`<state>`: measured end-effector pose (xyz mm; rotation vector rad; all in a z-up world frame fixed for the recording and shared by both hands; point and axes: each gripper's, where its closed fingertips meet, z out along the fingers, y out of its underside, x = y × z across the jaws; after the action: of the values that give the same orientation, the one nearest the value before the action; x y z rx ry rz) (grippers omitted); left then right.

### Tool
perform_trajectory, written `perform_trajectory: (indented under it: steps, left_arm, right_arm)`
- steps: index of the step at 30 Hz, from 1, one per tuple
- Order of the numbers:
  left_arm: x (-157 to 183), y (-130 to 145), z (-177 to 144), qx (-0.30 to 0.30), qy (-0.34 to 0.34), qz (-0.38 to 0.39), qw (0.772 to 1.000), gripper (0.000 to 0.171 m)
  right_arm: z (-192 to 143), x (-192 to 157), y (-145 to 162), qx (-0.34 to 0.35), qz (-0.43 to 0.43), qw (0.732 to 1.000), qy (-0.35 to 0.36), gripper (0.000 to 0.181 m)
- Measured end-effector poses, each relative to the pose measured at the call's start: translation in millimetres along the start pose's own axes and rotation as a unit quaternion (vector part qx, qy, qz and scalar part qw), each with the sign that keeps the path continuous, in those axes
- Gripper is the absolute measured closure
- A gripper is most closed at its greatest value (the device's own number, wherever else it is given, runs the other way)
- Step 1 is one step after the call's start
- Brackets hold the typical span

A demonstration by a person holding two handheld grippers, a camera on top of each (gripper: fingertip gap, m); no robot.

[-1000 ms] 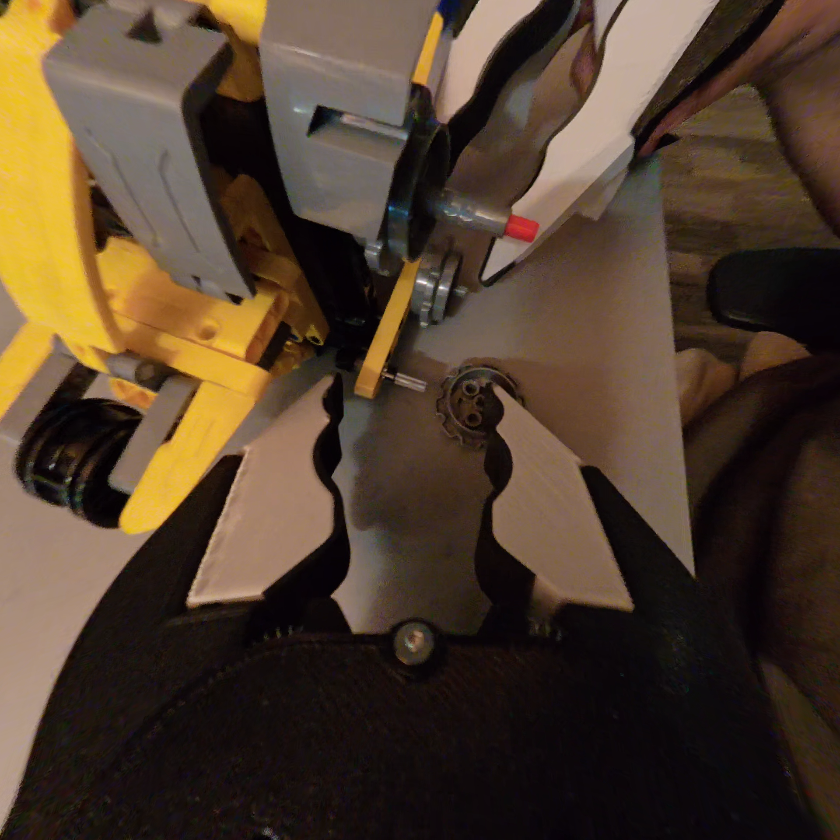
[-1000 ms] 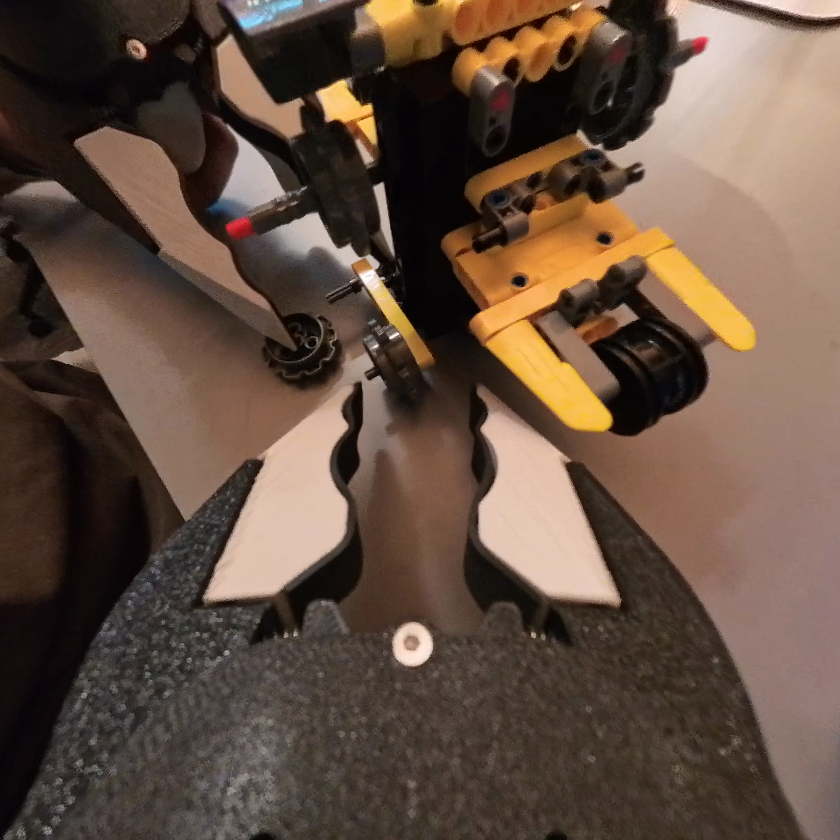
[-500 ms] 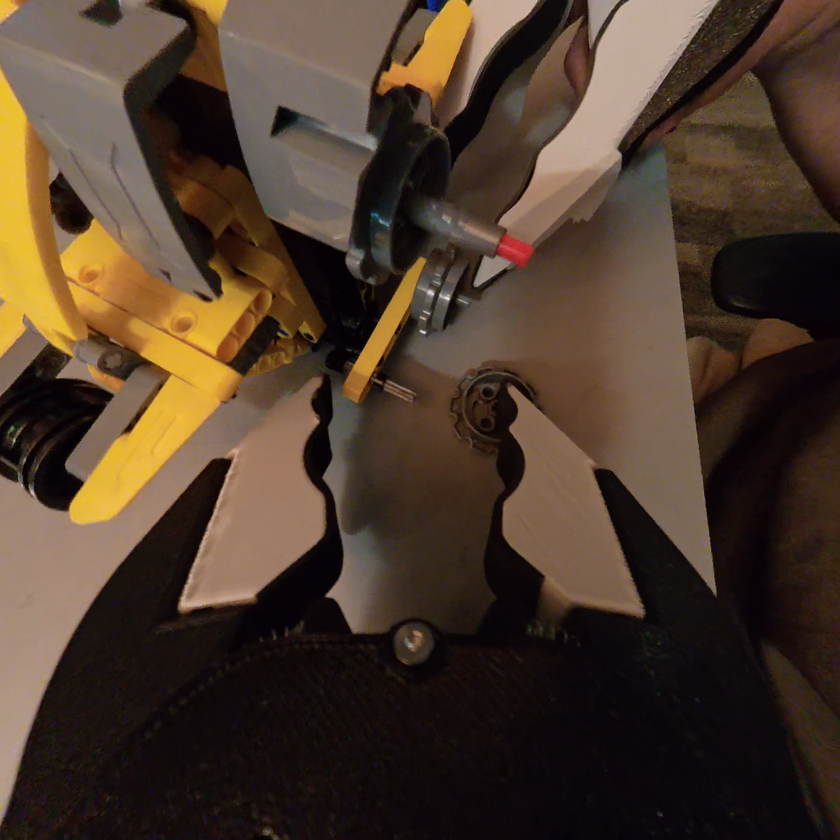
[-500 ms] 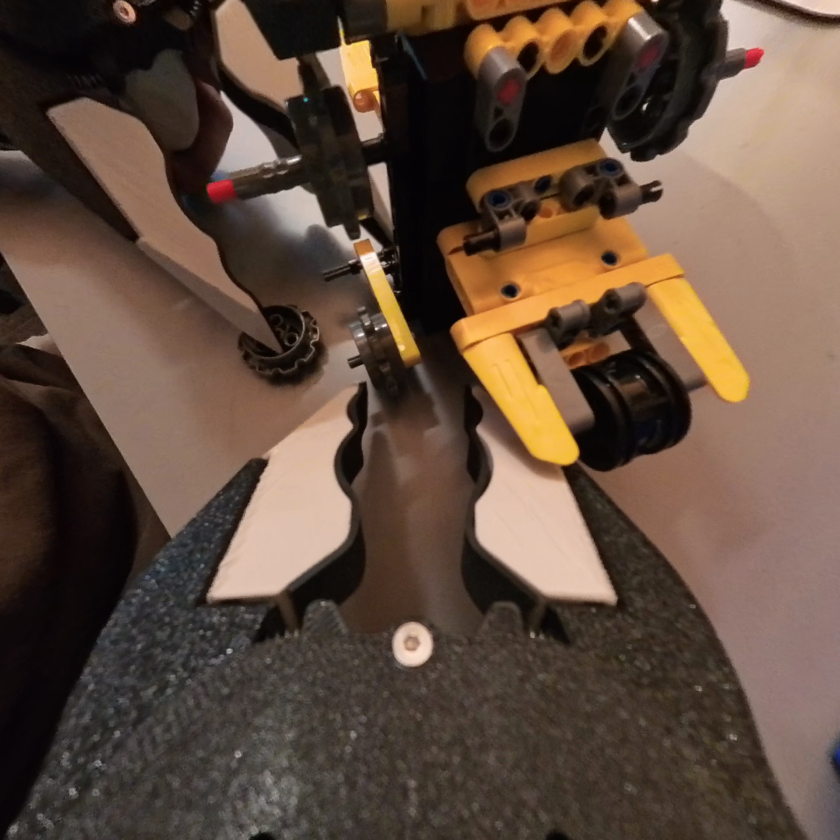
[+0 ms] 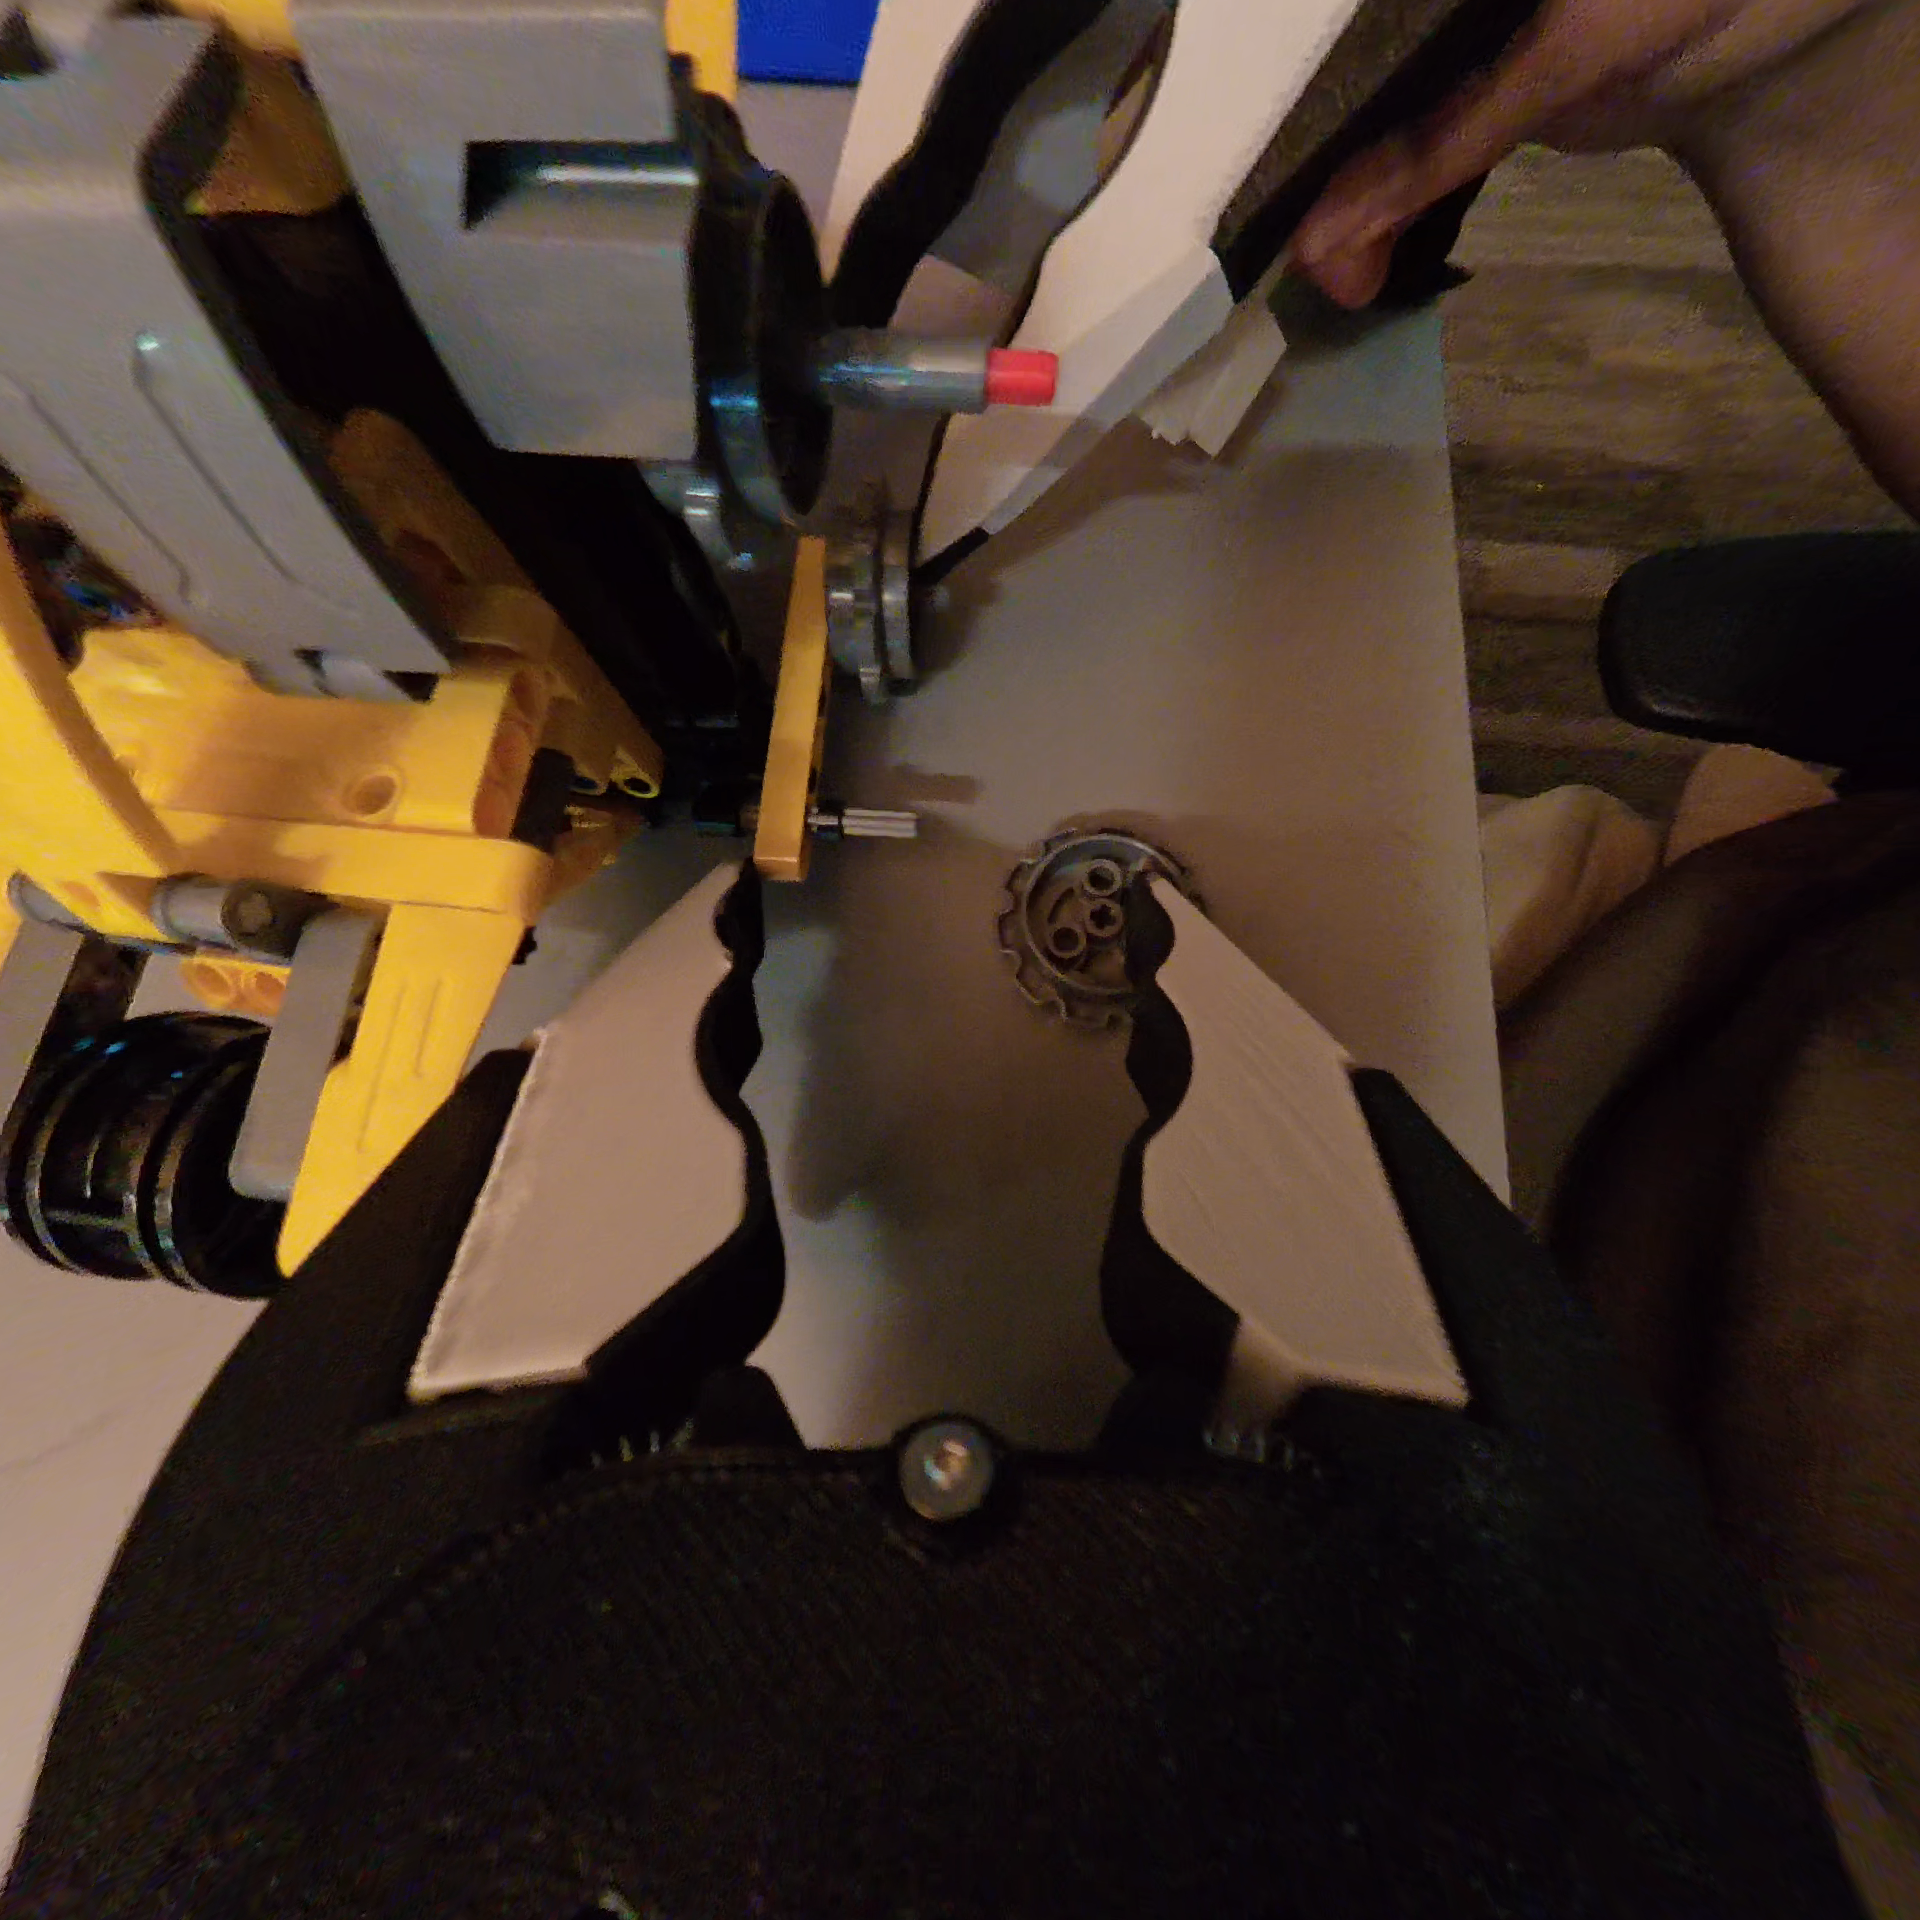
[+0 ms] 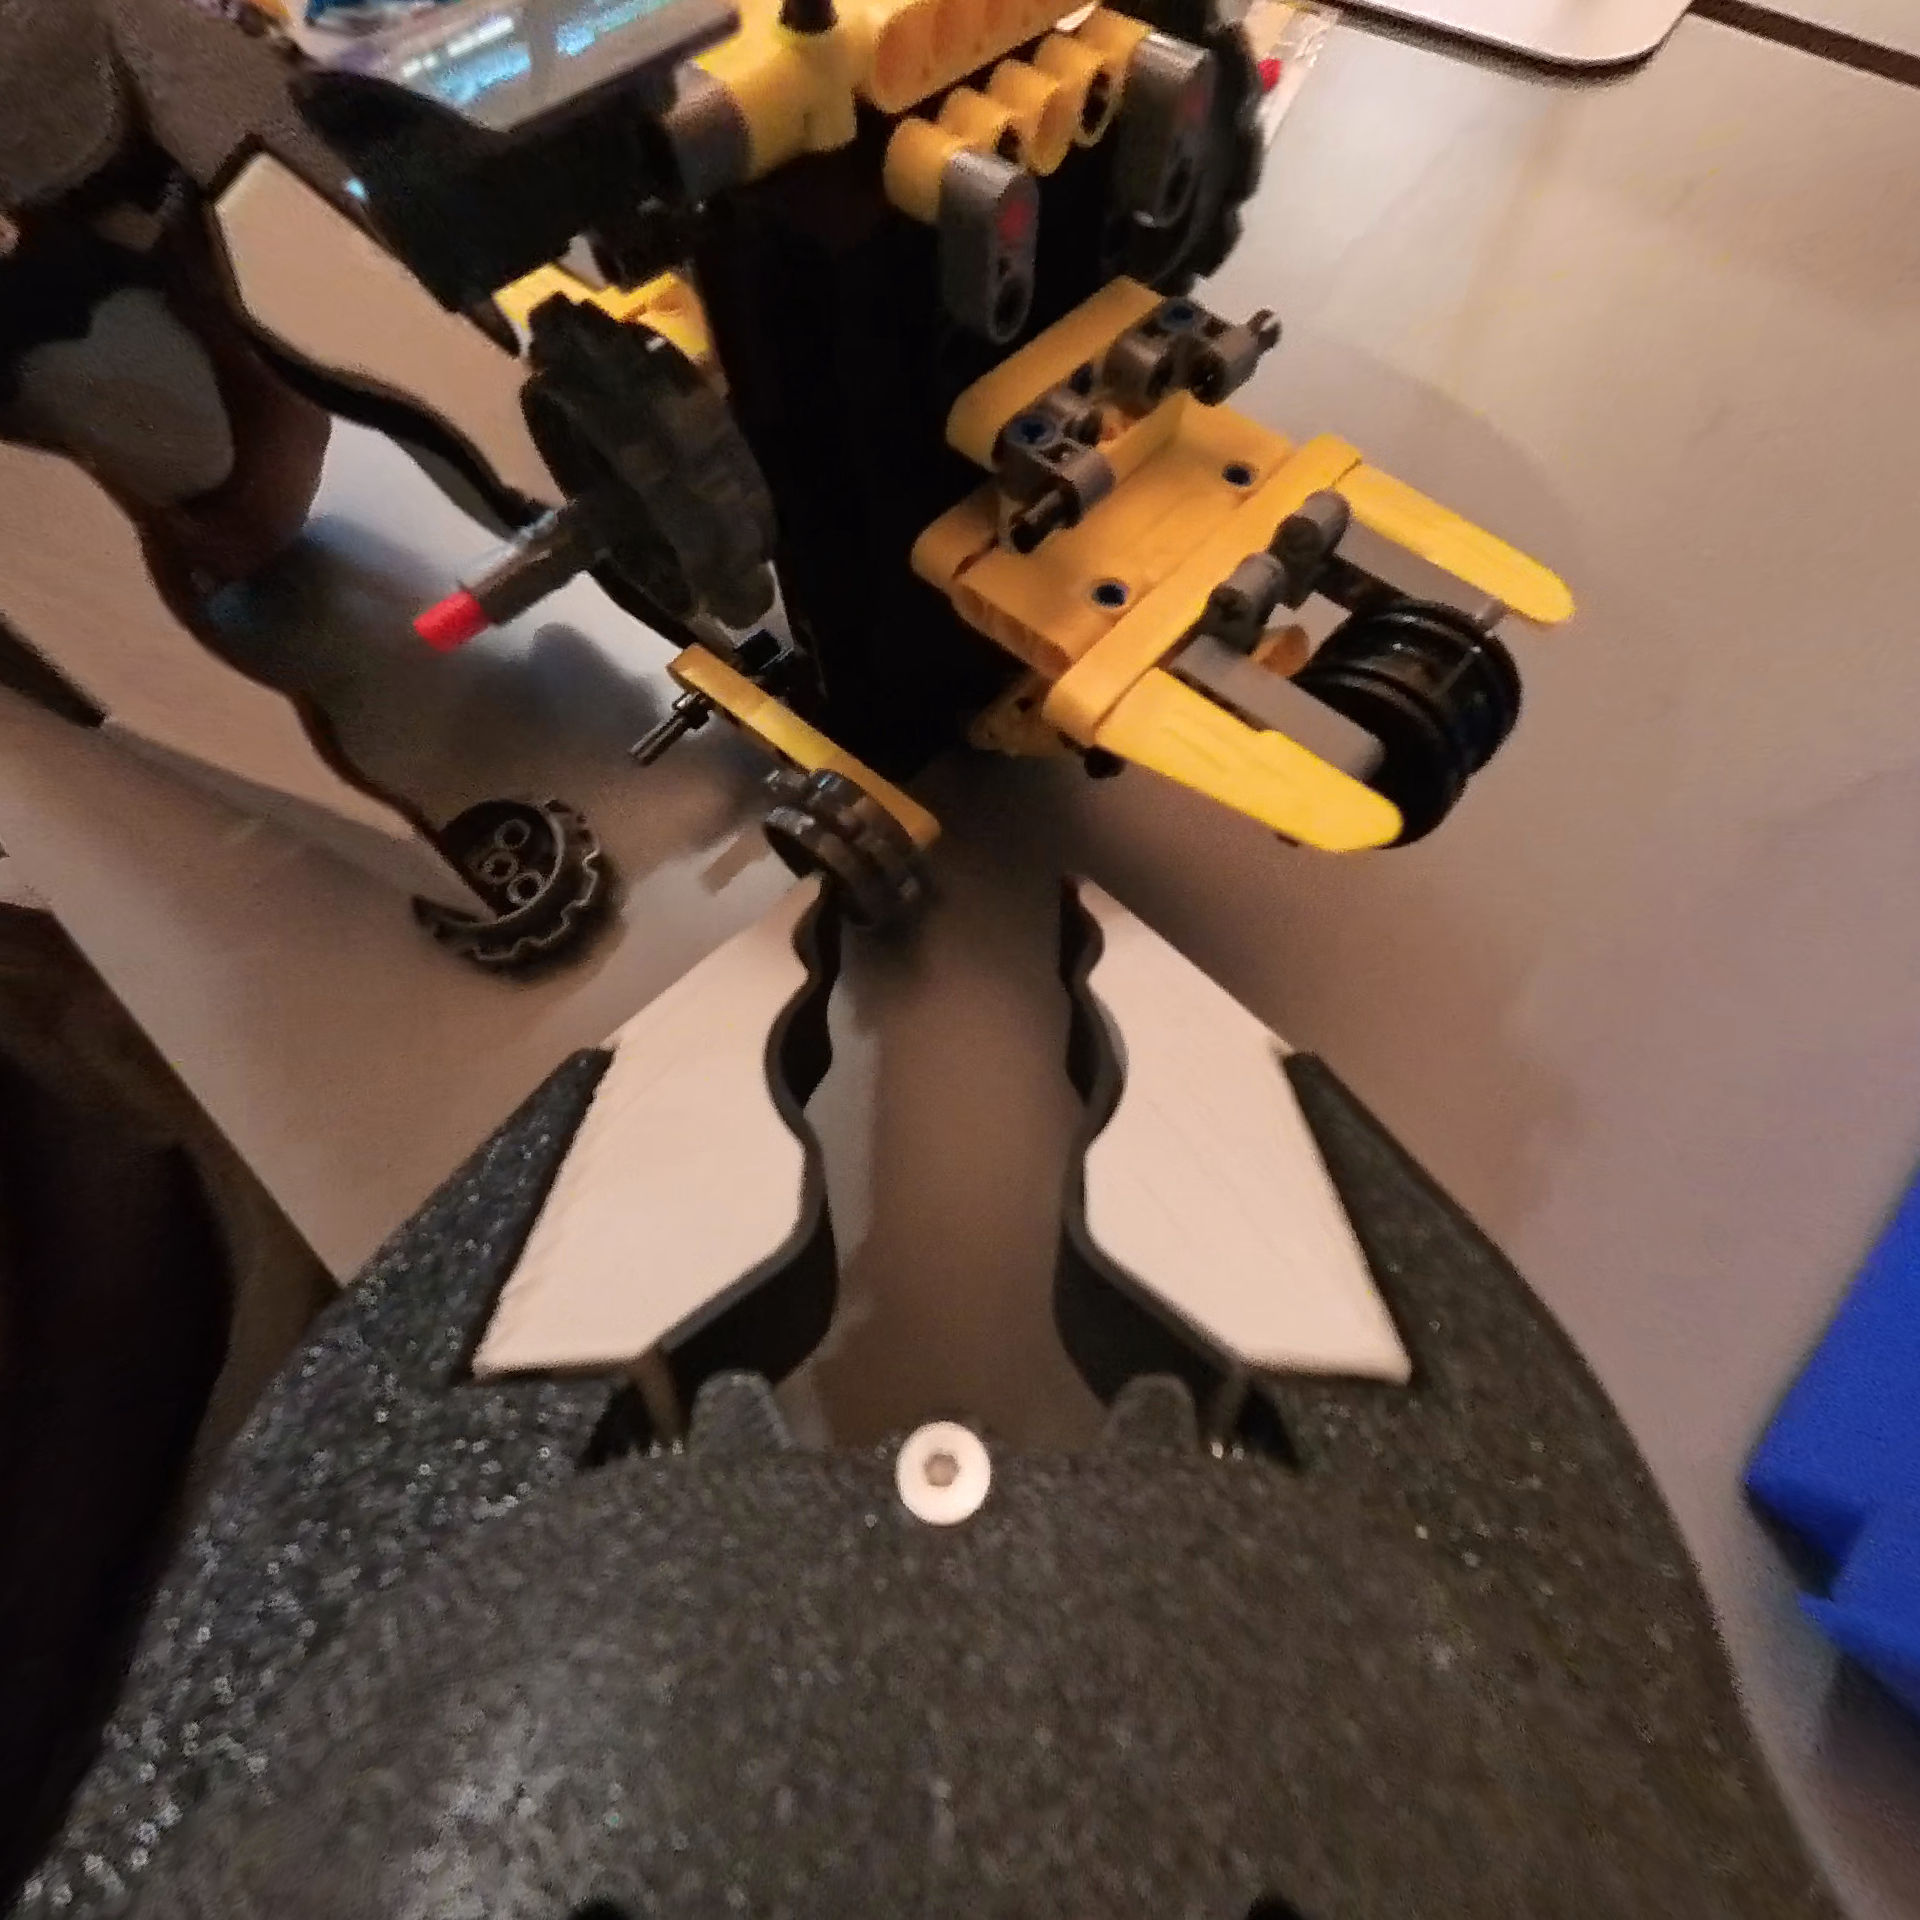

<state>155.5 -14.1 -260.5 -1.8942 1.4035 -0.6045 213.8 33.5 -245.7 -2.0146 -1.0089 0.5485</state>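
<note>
The left gripper (image 5: 951,904), black-bodied with pale wedge-shaped fingers, points down at a steep slant toward the smooth grey tabletop (image 5: 1299,675), its fingers spread wide and grasping nothing. The tip of its right-hand finger rests against the small dark grey toothed plastic gear (image 5: 1081,930) lying flat on the table at about 1 o'clock from the gap (the same contact shows in the right wrist view, where the finger tip sits at the gear's rim (image 6: 514,883)). Its other finger tip lies just below the flat yellow plastic beam (image 5: 795,717) hanging from the yellow, grey and black brick-built vehicle model (image 5: 343,436), which fills 9 to 12 o'clock.

The right gripper (image 6: 945,914), speckled dark grey, is also released and holds nothing; it is angled low across the table. Its left-hand finger tip is just beside a second dark gear (image 6: 847,847) mounted at the beam's lower end. At 1 o'clock stands the model's yellow forked front with a black wheel (image 6: 1423,707); at 11 o'clock a grey axle with a red tip (image 6: 462,613) sticks out from a large black sprocket. A blue block (image 6: 1849,1455) lies at 4 o'clock. A bare hand (image 5: 1621,114) grips the right gripper's body in the left wrist view.
</note>
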Motion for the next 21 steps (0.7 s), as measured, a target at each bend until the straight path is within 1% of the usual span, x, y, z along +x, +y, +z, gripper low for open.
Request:
perform_trajectory:
  steps: [3, 5, 8, 11, 14, 18, 20, 21]
  left_arm:
    - [7, -5, 7, -0.002, -0.001, 0.001, 1.000, 0.094]
    - [6, -7, 8, -0.001, -0.007, -0.010, 1.000, 0.096]
    - [5, -10, 2, 0.016, -0.006, -0.038, 0.999, 0.096]
    - [4, -11, -9, 0.034, -0.008, -0.054, 0.998, 0.097]
    - [4, -12, -17, 0.049, -0.018, -0.053, 0.997, 0.096]
    - [2, -12, -12, 0.053, -0.040, -0.047, 0.997, 0.093]
    - [-4, -10, -8, 0.039, -0.053, -0.051, 0.997, 0.091]
    - [-9, -12, -7, 0.041, -0.066, -0.052, 0.996, 0.095]
  right_arm:
    - [-7, 7, 2, 0.004, 0.001, 1.000, 0.024, 0.137]
    - [-13, 8, 2, 0.012, 0.001, 0.999, 0.040, 0.136]
    - [-23, 1, -5, 0.050, -0.003, 0.997, 0.056, 0.135]
    - [-31, -16, -13, 0.086, -0.028, 0.994, 0.054, 0.136]
    - [-31, -32, -16, 0.100, -0.071, 0.991, 0.053, 0.138]
    - [-26, -44, -16, 0.096, -0.102, 0.989, 0.039, 0.139]
    - [-25, -47, -16, 0.093, -0.105, 0.990, 0.032, 0.139]
    - [-24, -48, -16, 0.094, -0.107, 0.989, 0.029, 0.139]
